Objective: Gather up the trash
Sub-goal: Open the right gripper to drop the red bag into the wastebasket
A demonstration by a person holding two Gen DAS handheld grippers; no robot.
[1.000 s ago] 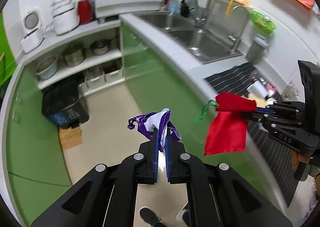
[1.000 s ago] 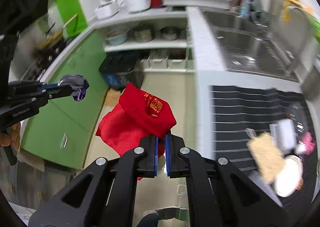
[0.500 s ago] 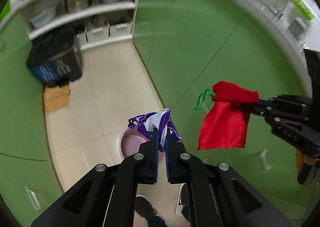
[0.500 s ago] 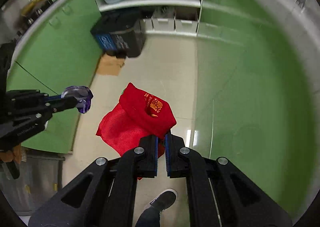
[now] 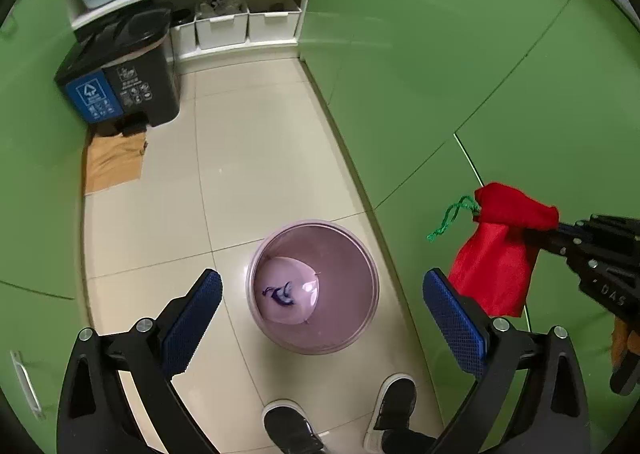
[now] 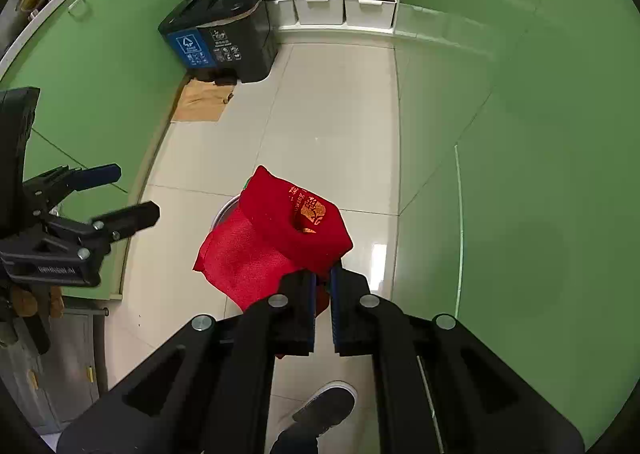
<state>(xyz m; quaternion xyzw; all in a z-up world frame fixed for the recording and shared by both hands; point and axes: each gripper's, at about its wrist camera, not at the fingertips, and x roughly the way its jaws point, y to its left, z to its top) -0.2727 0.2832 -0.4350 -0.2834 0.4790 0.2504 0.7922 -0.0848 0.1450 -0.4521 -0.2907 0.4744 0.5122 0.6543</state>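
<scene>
Over the pink bin (image 5: pixel 313 286), the left hand-held gripper (image 5: pixel 322 318) now gapes empty; its purple pouch (image 5: pixel 279 294) has dropped, seemingly onto the bin's floor. Rightward, the right hand-held gripper (image 6: pixel 322 294) stays clamped on the red pouch (image 6: pixel 280 238), which hides the bin from its camera.

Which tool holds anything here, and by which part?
Right tool pinches the red drawstring pouch at its gathered top end; left tool is open, empty.

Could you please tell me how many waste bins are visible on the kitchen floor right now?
2: a pink bin directly below the open left gripper, and a black bin beside the shelves. Others may be out of view.
</scene>
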